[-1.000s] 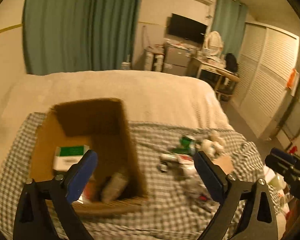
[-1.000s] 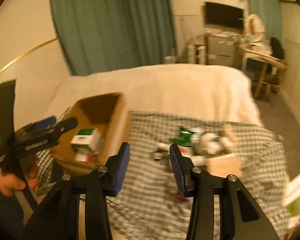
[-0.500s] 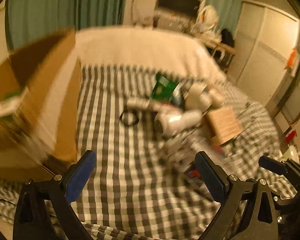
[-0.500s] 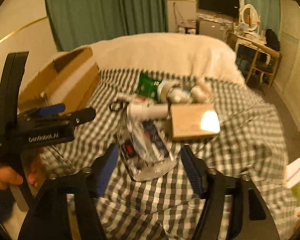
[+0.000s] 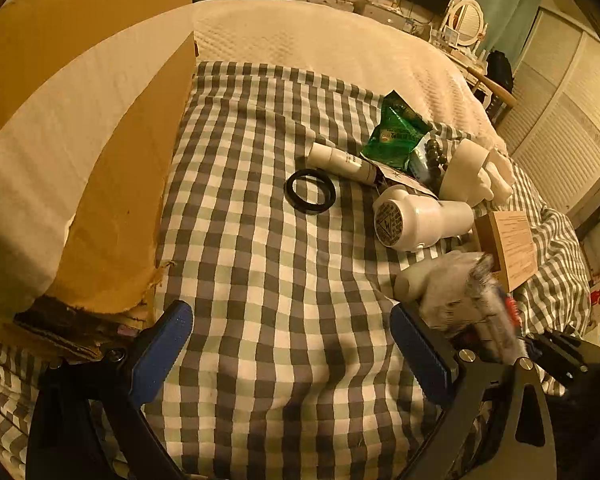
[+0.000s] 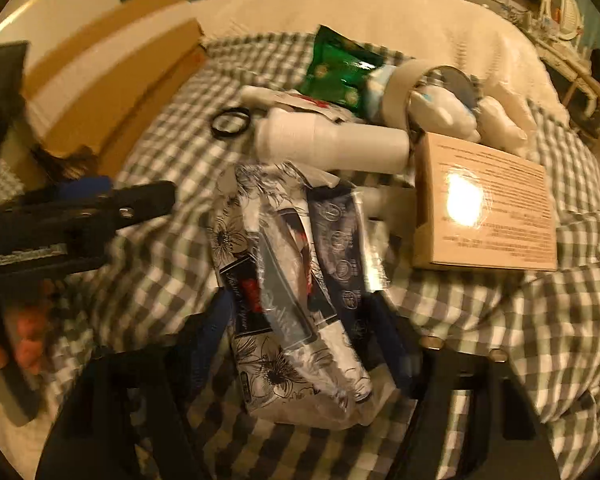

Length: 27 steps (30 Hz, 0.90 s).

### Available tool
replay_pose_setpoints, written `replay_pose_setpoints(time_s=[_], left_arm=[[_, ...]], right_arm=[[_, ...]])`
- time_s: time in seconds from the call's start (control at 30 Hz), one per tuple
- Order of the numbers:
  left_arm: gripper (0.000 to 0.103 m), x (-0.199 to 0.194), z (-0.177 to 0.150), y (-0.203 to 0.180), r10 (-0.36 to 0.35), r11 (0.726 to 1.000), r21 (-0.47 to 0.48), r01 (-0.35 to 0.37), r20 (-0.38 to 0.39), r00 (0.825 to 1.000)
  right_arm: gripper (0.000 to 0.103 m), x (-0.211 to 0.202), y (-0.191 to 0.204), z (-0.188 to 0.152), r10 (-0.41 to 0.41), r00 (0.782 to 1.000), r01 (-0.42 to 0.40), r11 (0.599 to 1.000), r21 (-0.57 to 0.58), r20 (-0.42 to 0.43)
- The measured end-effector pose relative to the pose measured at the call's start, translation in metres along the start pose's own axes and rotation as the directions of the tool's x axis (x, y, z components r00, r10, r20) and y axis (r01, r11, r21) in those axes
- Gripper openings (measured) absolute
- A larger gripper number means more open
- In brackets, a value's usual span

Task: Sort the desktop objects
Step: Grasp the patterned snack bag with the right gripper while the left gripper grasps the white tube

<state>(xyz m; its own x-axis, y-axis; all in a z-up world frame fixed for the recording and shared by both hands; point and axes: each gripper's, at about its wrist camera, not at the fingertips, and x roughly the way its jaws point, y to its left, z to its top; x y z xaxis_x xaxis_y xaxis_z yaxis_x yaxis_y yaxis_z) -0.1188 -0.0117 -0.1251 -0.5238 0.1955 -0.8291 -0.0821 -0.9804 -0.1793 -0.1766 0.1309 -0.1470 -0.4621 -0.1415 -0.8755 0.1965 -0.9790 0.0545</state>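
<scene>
A flower-printed plastic packet (image 6: 292, 300) lies on the checked cloth (image 5: 260, 280), and my right gripper (image 6: 304, 340) straddles it, jaws wide on either side, blurred. The packet also shows in the left wrist view (image 5: 468, 300). My left gripper (image 5: 292, 352) is open and empty, low over bare cloth. Beyond lie a black ring (image 5: 310, 191), a white tube (image 5: 340, 160), a green snack bag (image 5: 396, 132), a white bottle (image 5: 420, 216) and a tan box (image 5: 512, 240). The cardboard box (image 5: 112, 184) stands at the left.
A white bedspread (image 5: 320, 40) lies behind the cloth. White figurines (image 5: 476, 172) and a tape roll (image 6: 404, 88) crowd the pile. Furniture and slatted closet doors (image 5: 560, 120) stand at the far right.
Both grippers dropped and moved forward toward the pile. The right gripper opened wider and came down around the flower-printed packet. The left gripper swung right, away from the cardboard box.
</scene>
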Motion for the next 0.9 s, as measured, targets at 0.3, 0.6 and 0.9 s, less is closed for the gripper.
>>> replay_pose_setpoints(time_s=[0.3,0.6,0.9], left_arm=[[0.101,-0.006,0.004,-0.034,-0.103,0.987,0.127,0.101,0.013,0.995],[0.078,0.046,0.026,-0.086,-0.159,0.925,0.337,0.179,-0.085,0.984],[0.012,0.016,-0.012,-0.113,-0.135,0.829,0.542,0.136,-0.042,0.99]], right_arm=[[0.019,-0.102,-0.031,-0.009,-0.069,0.984,0.049,0.991,0.126,0.162],[0.021,-0.141,-0.094,-0.029,-0.094,0.961,0.006,0.946,0.323,0.258],[0.022,-0.14,-0.098,-0.022,-0.079,0.962,-0.006,0.95,0.311,0.262]])
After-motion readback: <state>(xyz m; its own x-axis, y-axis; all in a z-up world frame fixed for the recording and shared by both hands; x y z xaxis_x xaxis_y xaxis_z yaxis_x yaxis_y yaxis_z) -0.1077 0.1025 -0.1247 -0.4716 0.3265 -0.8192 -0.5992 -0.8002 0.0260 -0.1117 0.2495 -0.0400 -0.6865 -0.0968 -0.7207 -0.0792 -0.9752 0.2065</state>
